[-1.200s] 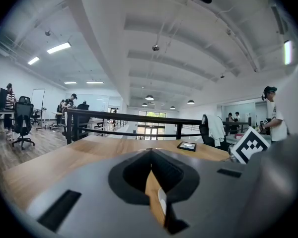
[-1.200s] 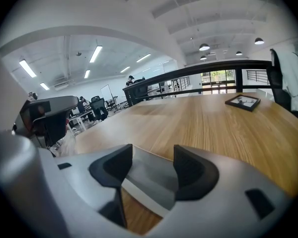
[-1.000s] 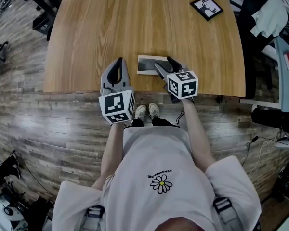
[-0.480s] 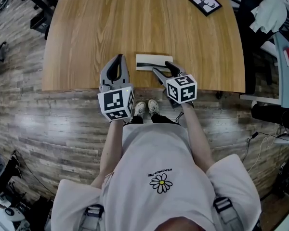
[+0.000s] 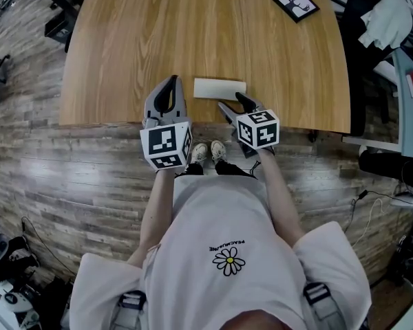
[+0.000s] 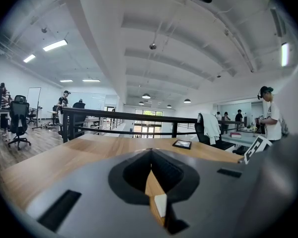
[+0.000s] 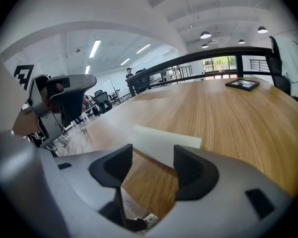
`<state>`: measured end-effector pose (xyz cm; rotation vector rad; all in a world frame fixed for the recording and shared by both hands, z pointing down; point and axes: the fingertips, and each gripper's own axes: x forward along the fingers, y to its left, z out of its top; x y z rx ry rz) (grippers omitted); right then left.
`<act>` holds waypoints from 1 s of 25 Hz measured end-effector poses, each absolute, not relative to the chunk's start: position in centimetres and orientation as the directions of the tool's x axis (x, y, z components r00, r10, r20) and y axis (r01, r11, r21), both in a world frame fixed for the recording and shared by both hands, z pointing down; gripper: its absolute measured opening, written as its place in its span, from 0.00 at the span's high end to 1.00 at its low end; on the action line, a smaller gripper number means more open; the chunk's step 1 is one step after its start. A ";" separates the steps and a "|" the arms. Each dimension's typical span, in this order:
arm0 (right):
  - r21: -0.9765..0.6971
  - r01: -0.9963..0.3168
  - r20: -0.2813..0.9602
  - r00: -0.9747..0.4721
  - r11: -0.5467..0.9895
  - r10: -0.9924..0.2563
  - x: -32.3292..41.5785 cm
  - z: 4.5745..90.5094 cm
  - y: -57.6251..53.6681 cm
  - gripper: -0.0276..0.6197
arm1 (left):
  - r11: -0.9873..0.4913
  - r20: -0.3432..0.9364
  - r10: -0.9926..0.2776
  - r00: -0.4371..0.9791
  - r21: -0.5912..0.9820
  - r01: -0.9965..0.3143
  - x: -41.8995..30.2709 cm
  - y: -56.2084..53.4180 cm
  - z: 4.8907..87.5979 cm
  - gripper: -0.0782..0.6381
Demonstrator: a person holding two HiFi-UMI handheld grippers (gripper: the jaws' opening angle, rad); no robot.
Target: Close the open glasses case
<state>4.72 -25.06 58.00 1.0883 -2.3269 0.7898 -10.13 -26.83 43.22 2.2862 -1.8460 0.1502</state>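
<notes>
Clearly, the glasses case (image 5: pixel 220 88) is seen lying shut and flat on the wooden table (image 5: pixel 193 26), just beyond the fingertips of the right gripper (image 5: pixel 233 102). That gripper's jaws are held apart, with nothing between them. The left gripper (image 5: pixel 168 82) is held with its jaws pressed together and empty. The case lies near them, to the right of its fingertips.

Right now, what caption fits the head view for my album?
Closed white glasses case by the wooden table's near edge; right gripper open beside it, left gripper shut.
</notes>
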 end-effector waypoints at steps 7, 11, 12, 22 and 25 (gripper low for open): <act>-0.170 -0.821 0.476 -0.552 0.544 -0.685 5.8 50.6 -29.0 0.60 | -0.224 0.173 -0.956 0.235 0.082 -0.971 -9.2 -27.5 41.9 0.87; 0.025 -0.848 0.334 -0.492 0.530 -0.804 6.2 43.8 -30.6 0.62 | -0.256 0.143 -0.954 0.265 0.078 -0.964 -8.2 -28.0 40.2 0.87; 0.063 -0.853 0.295 -0.480 0.519 -0.826 6.2 42.2 -30.7 0.62 | -0.263 0.135 -0.953 0.272 0.078 -0.961 -8.0 -28.0 39.6 0.87; 0.078 -0.923 0.004 -0.378 0.377 -0.926 8.0 33.6 -28.7 0.94 | -0.330 -0.003 -0.944 0.330 -0.002 -0.944 -5.5 -28.5 33.1 0.87; 0.087 -0.923 0.012 -0.375 0.374 -0.927 8.1 33.9 -28.3 0.94 | -0.334 -0.025 -0.942 0.334 -0.011 -0.942 -5.4 -28.4 32.2 0.87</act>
